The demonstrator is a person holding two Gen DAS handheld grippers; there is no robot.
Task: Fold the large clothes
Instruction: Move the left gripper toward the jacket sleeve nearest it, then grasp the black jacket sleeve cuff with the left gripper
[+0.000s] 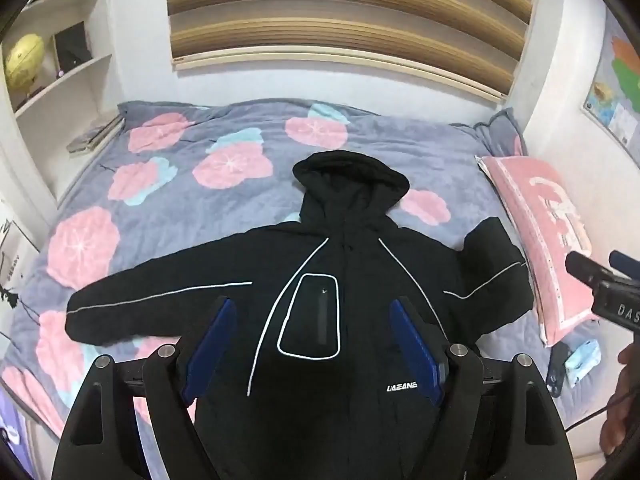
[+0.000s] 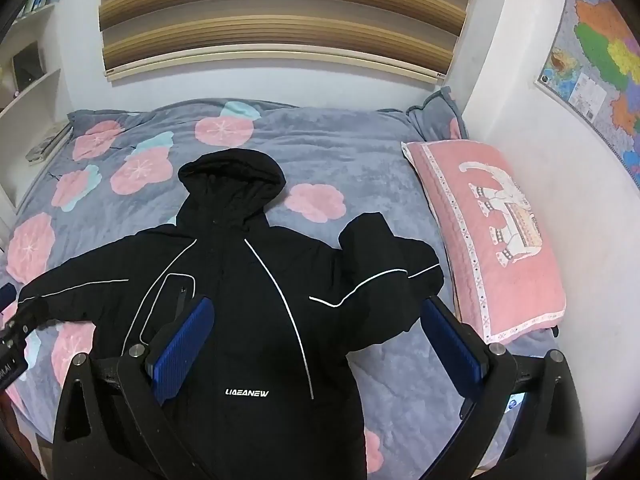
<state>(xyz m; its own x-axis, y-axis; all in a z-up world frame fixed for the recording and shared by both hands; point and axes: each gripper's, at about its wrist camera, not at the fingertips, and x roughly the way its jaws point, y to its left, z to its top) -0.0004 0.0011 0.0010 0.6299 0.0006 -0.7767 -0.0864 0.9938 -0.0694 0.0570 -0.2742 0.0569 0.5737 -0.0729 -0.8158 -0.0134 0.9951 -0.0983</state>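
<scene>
1. Left gripper (image 1: 312, 320): blue pads spread wide, holding nothing, poised above the black hooded jacket (image 1: 352, 304).
2. Right gripper (image 2: 316, 320): pads likewise wide apart, empty, over the jacket.
3. Jacket lies front-up on the floral blanket (image 2: 352, 152); pink pillow (image 2: 488, 232) just beside its bent sleeve.

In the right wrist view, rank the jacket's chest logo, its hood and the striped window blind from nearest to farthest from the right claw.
1. White chest logo on the black hooded jacket: nearest, between the open right claw's blue pads.
2. Black hood: farther up the bed, left of centre.
3. Brown striped window blind: farthest, on the back wall.
</scene>
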